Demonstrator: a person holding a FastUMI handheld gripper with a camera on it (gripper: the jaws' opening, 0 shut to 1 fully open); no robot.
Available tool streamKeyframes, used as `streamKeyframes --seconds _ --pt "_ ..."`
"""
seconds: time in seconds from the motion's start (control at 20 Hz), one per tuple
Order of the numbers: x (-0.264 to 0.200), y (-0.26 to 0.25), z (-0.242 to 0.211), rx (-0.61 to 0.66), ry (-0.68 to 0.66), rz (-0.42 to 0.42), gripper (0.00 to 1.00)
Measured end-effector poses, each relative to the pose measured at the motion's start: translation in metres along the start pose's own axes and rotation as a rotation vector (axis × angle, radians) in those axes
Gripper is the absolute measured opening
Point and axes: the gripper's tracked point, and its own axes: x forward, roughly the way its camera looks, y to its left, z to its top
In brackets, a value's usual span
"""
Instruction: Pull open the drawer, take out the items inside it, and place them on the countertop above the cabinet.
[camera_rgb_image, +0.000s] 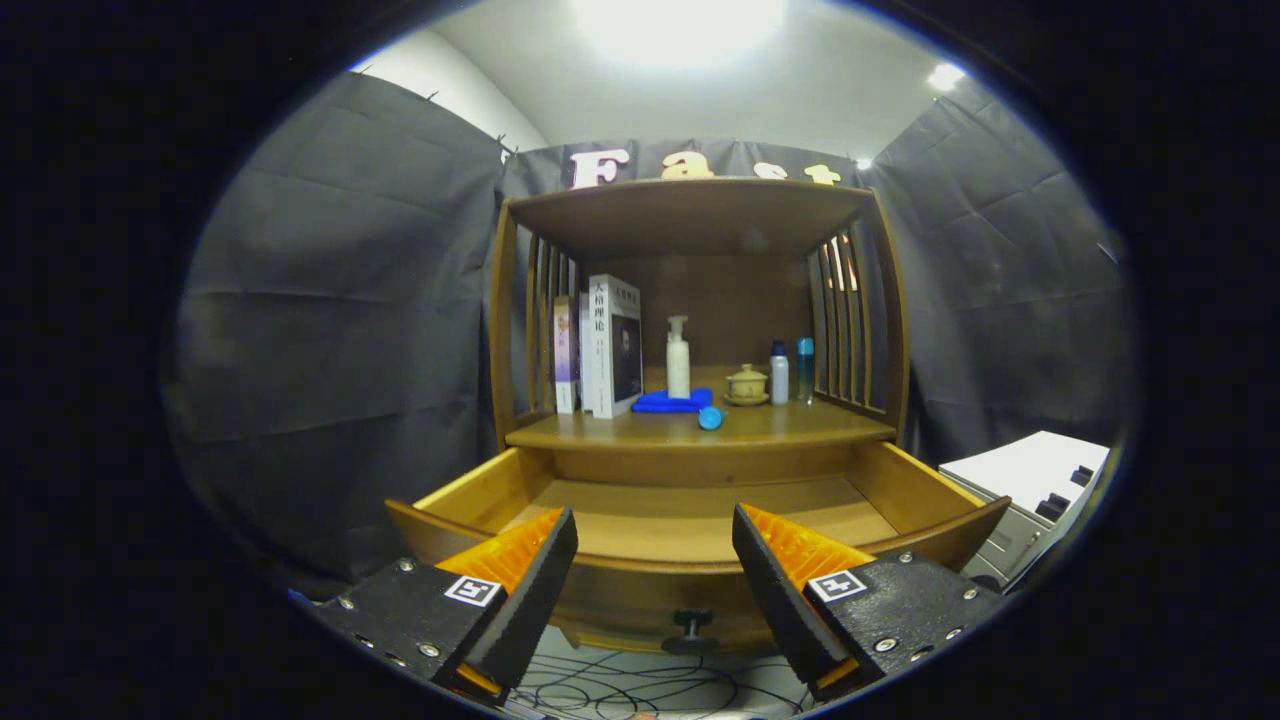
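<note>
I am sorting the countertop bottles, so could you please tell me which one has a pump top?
The cream pump bottle, standing behind the blue cloth; the two small bottles at the right have plain caps. The claw is open.

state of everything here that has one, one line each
drawer: pulled open, the visible part of its floor bare
gripper: open, fingers apart, holding nothing, above the drawer's front edge
blue ball: on the countertop, near its front edge
blue cloth: folded, lying flat
pump bottle: upright
books: standing upright
lidded cup: lid on
</note>
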Motion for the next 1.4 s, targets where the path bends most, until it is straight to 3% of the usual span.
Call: streamKeyframes --seconds 0.25,0.45,1.4 --pt "0.009 -0.005 -0.039 -0.032 0.082 -0.053 0.96" --pt "0.019 -0.018 -0.046 -0.02 0.092 -0.117 0.94" --pt "0.037 -0.022 -0.045 0.018 0.102 -0.073 0.94"
